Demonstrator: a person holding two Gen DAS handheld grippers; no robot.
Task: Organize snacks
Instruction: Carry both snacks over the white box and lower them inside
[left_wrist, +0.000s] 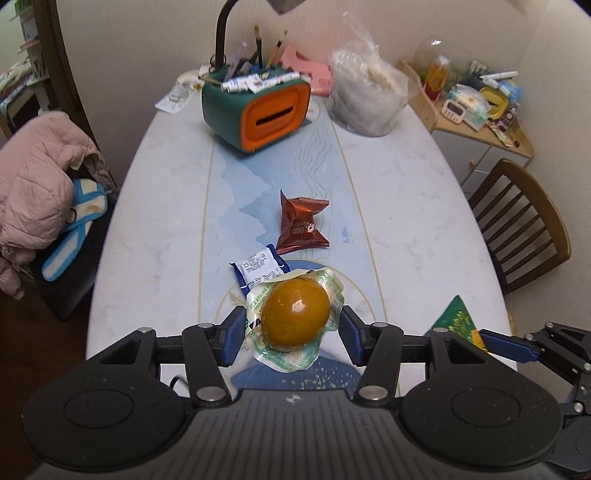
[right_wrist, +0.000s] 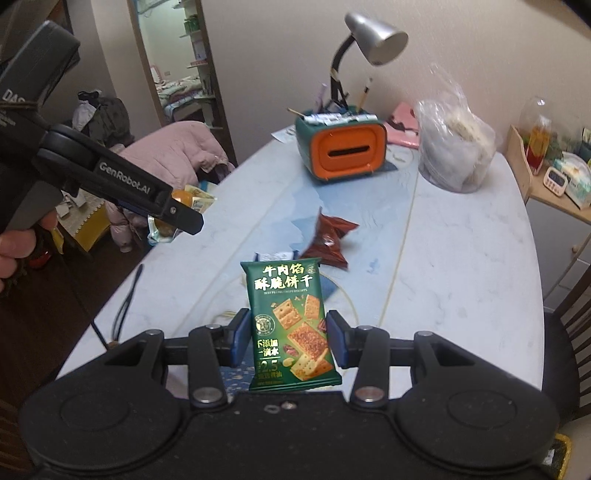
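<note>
Gripping sealed egg (left_wrist: 294, 315) in left claw (left_wrist: 293, 325), biscuit packet (right_wrist: 291, 328) in right claw (right_wrist: 290, 338)

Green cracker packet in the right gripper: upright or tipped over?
Upright. The green cracker packet stands vertically between the right gripper fingers, print reading right way up.

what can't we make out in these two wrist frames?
- Blue-white packet: front face hidden in both views, overlapped by the packaged egg in the left wrist view and the green cracker pack in the right.
- Red foil pack: label blurred, right wrist view.
- Orange slotted box: contents behind the slot too dark.
</note>
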